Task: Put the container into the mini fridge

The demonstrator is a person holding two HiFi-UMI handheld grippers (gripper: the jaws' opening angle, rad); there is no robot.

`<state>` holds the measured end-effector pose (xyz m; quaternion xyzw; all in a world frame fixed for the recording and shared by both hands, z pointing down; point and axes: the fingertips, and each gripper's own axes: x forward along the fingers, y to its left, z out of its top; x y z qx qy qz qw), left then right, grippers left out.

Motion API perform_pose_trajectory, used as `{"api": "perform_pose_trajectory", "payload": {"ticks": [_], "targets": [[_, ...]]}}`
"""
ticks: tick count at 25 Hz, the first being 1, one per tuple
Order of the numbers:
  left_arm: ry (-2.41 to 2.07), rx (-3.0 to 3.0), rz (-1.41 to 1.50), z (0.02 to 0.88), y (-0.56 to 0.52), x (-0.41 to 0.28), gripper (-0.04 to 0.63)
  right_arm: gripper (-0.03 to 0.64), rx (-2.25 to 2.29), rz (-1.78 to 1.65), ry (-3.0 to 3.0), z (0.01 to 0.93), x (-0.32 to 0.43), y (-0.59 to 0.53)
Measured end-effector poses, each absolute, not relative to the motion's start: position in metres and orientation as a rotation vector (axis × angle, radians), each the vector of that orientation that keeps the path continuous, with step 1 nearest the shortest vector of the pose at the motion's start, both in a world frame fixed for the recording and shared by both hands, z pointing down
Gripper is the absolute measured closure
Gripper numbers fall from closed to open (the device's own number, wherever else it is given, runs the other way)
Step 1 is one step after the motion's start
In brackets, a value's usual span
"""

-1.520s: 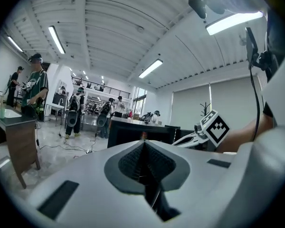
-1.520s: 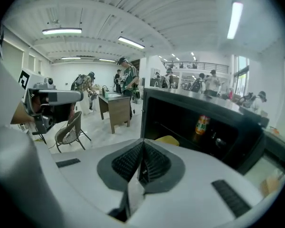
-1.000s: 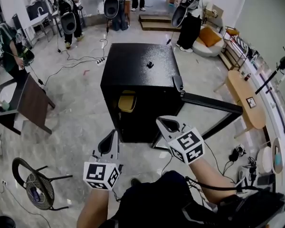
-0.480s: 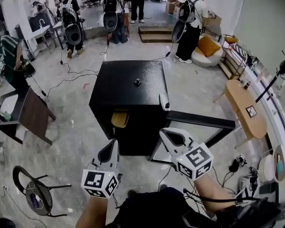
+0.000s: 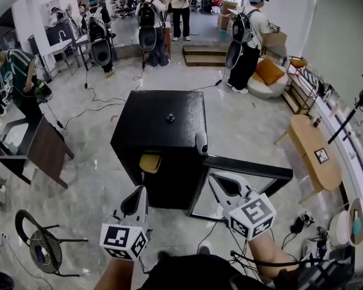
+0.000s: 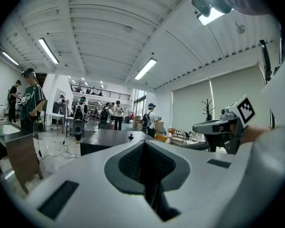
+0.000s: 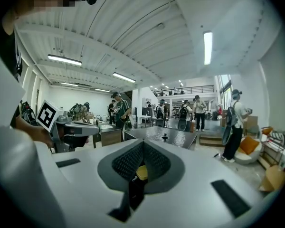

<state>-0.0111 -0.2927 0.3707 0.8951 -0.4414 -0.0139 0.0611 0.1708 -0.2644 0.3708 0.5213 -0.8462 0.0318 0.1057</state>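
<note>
container is in, the door is left open

the yellow container (image 5: 150, 162) already sits inside the black mini fridge (image 5: 160, 119), on an upper level at the left of the opening, just below the centre of the head view. it looks like a squat, flat-topped tub with a rounded front edge. only its top and front show, so its depth cannot be told.

the left gripper (image 5: 138, 192) and the right gripper (image 5: 220, 182) hover low in the frame, in front of the fridge and apart from it. each has its jaws together on nothing. through the right gripper's own view a patch of yellow shows past the closed jaws, and that is the container further off, not something held.

the placing looks done. what seems to remain is the door (image 5: 254, 167), which stands swung out toward the right of the frame. to close it well, push with closed jaws on its outer face near the free end and swing it smoothly, so the container doesn't shift.
</note>
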Motion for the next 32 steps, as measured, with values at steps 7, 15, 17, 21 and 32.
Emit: {"api": "perform_pose_trajectory", "payload": {"ticks": [7,15,17,21,32], "targets": [[-1.386,2.696,-0.053,0.363,-0.28,-0.003,0.589,0.601,1.576,0.099,-2.503,0.365,0.194,-0.254],[-1.435,2.687,-0.084,0.358,-0.271,-0.005,0.589,0.601,1.622,0.086,-2.48,0.368,0.207,-0.249],[-1.434,2.692,-0.087,0.358,-0.269,-0.003,0.589,0.601,1.626,0.088,-2.475,0.369,0.21,-0.249],[-1.438,2.697,-0.098,0.357,-0.267,-0.001,0.589,0.601,1.612,0.095,-2.481,0.372,0.208,-0.246],[-1.426,2.695,-0.125,0.355,-0.27,-0.001,0.589,0.601,1.639,0.083,-2.466,0.369,0.208,-0.252]]}}
